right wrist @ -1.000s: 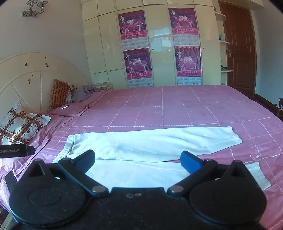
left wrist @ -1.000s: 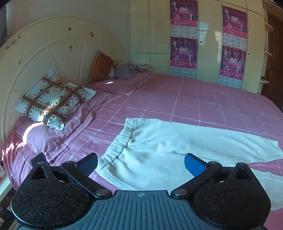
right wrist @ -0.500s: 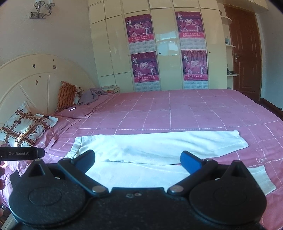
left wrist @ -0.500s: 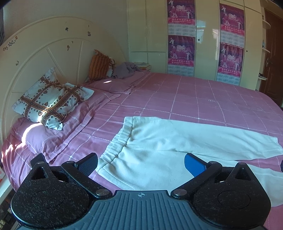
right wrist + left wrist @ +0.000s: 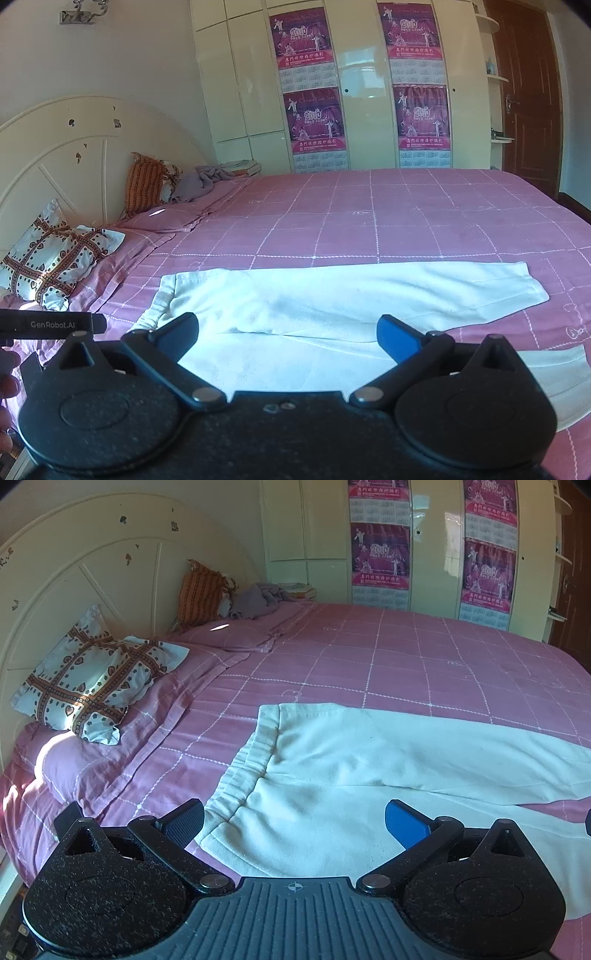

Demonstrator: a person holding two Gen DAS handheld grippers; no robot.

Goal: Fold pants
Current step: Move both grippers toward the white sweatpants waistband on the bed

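White pants [image 5: 351,771] lie flat on the pink checked bedspread [image 5: 388,657], waistband to the left and both legs stretching right. In the right wrist view the pants [image 5: 332,295] show whole, the far leg ending at a cuff [image 5: 528,284] and the near leg partly behind the tool. My left gripper [image 5: 293,821] hovers open over the waistband end, nothing between its fingers. My right gripper [image 5: 288,332] hangs open above the near leg around the middle of the pants, also holding nothing.
A patterned pillow [image 5: 92,679] and an orange cushion [image 5: 201,587] rest against the cream headboard [image 5: 74,583] at the left. A crumpled grey cloth [image 5: 201,181] lies at the bed's far corner. Wardrobe doors with posters [image 5: 314,103] stand behind; a brown door [image 5: 524,92] is at the right.
Both views have drifted slightly: the left tool has moved nearer the waistband, and the right view has swung a little to the left. The pants have not moved and both grippers stay open.
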